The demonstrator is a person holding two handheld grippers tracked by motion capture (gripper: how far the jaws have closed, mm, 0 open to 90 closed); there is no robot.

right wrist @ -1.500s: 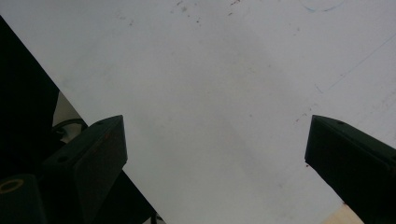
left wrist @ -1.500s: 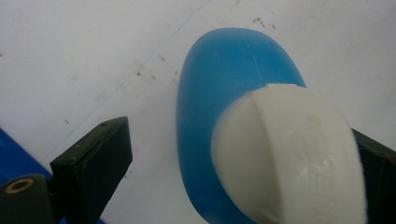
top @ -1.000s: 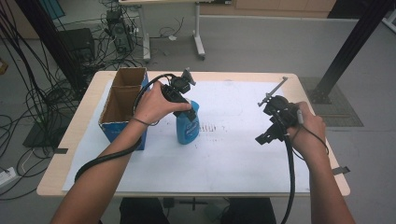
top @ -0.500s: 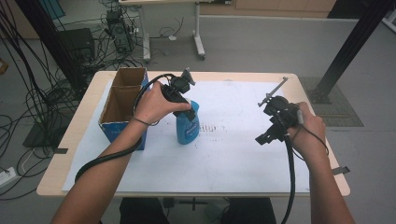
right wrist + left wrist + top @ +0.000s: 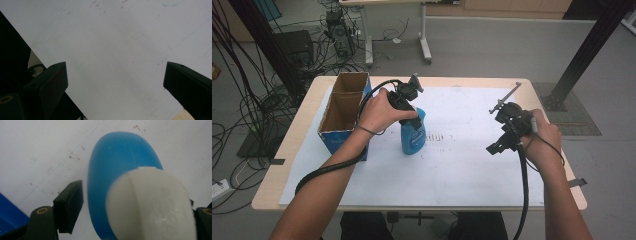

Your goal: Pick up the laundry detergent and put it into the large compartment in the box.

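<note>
Grab step: left tool point(image 5: 130, 220) jaws just closing around blue bottle point(image 5: 413, 134) cap point(image 5: 150, 205), contact unclear. Right tool point(image 5: 115, 82) released, idle. Next: clamp firmly, lift straight.

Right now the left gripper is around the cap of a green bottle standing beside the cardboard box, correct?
Not quite: the bottle is blue, not green, as the high view shows. The rest holds: the left gripper is around its white cap, jaws just closing in, and it stands beside the cardboard box.
</note>
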